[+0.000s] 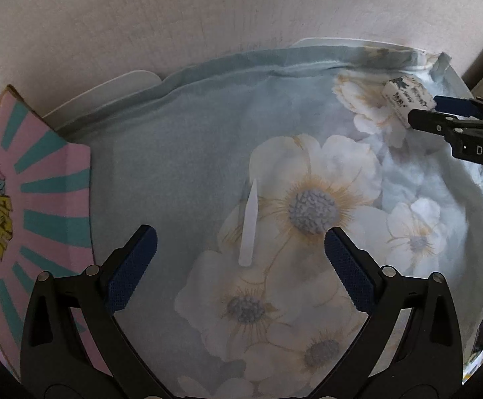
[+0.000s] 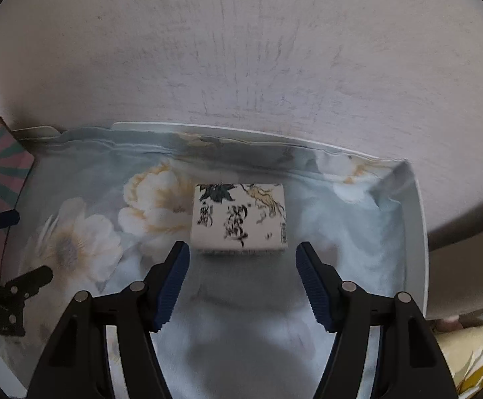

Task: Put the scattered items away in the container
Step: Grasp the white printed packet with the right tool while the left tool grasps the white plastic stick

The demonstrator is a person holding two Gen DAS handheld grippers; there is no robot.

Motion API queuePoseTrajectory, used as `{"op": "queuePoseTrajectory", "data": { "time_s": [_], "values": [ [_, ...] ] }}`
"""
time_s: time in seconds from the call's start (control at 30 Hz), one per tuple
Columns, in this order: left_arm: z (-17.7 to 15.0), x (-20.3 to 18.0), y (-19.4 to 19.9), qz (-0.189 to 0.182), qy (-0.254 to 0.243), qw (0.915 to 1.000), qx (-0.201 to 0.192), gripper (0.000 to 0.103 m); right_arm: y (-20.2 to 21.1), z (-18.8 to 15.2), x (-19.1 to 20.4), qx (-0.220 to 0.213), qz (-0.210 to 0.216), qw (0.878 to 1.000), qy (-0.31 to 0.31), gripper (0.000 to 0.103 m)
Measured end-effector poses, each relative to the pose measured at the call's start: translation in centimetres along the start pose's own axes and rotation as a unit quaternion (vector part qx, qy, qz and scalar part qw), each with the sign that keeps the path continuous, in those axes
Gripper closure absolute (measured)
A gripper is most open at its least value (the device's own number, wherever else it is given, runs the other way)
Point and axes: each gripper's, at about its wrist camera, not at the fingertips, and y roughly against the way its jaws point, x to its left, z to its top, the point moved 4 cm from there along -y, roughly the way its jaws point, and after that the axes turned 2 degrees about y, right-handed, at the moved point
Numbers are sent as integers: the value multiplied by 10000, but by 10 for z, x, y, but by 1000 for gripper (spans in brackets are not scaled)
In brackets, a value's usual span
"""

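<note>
In the left wrist view, the left gripper fills the bottom of the frame with its jaws spread wide and nothing between them. Just beyond, slightly left of centre, a slim white plastic stick lies flat on the floral cloth; its pale colour blends into the printed flowers, so its shape is hard to make out. At the left edge a pink and teal striped box is cut off by the frame, with its cartoon print only partly visible. At the upper right, the right gripper comes in from the edge; a small white box with black calligraphy sits at its tips.

In the right wrist view, the right gripper has its jaws open, and the white box rests on the cloth just ahead of the pads, not held. The print on its top is blurred. The cloth lines a white tray, whose rim shows along the far and right sides. At the far left, the left gripper is largely cut off and in shadow. A grey textured wall fills the top.
</note>
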Motion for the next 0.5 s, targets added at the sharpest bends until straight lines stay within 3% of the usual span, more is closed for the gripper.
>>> {"op": "queuePoseTrajectory", "data": {
  "time_s": [0.5],
  "values": [
    [1,8,-7,-161,77,9998,-43,13,-17,3,-5,-22,62,10000,74,39]
  ]
}}
